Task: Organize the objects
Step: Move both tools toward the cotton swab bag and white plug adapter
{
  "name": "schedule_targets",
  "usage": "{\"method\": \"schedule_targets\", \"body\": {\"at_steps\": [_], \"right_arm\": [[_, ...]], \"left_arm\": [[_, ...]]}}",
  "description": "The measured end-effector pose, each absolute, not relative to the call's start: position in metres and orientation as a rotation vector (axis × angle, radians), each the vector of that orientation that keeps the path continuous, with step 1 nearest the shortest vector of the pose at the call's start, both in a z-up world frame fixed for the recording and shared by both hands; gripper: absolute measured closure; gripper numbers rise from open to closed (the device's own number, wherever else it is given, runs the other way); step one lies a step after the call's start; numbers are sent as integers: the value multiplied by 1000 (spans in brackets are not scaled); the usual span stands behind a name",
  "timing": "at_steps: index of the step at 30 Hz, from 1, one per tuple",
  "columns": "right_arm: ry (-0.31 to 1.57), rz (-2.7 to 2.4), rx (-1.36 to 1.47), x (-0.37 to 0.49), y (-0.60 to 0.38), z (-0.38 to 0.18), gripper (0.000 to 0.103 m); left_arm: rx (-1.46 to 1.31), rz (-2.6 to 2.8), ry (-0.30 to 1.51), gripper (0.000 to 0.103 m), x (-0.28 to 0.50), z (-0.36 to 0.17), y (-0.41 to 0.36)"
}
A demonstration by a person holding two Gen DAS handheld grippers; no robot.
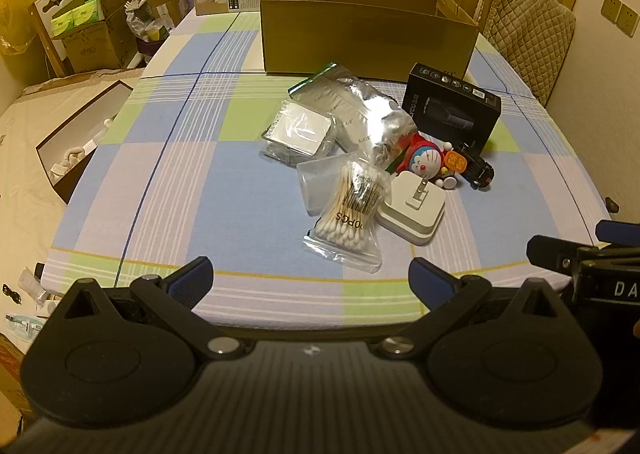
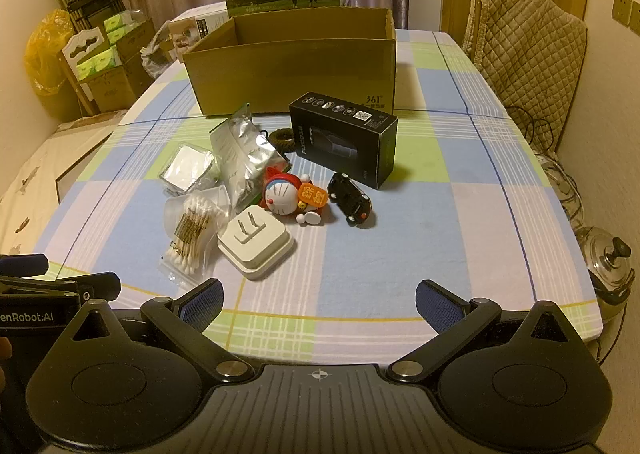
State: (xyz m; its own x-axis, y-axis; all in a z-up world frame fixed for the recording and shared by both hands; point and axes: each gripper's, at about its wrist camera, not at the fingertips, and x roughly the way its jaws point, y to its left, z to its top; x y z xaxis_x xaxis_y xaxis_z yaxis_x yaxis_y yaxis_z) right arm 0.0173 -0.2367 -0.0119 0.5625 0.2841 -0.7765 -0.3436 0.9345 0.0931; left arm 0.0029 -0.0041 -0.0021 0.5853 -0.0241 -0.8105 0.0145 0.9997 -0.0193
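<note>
Both the left gripper [image 1: 310, 278] and right gripper [image 2: 320, 300] hang wide open and empty; the cotton-swab bag [image 1: 348, 209], lengthwise toward frame top, probably lies nearest the left.

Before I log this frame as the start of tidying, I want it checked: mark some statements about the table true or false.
1. The brown cardboard box stands open at the far side of the checked tablecloth. True.
2. The left gripper is shut on the bag of cotton swabs. False: it is open and holds nothing.
3. The white plug adapter lies prongs up. True.
4. The small black toy car sits inside the box. False: it is on the cloth.
</note>
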Motion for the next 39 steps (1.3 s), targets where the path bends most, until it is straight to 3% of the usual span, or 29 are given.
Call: {"method": "schedule_targets", "body": {"at_steps": [39], "right_arm": [[892, 393, -92, 31, -240, -27, 3]], "left_arm": [[34, -88, 985, 1, 30, -23, 2]]}}
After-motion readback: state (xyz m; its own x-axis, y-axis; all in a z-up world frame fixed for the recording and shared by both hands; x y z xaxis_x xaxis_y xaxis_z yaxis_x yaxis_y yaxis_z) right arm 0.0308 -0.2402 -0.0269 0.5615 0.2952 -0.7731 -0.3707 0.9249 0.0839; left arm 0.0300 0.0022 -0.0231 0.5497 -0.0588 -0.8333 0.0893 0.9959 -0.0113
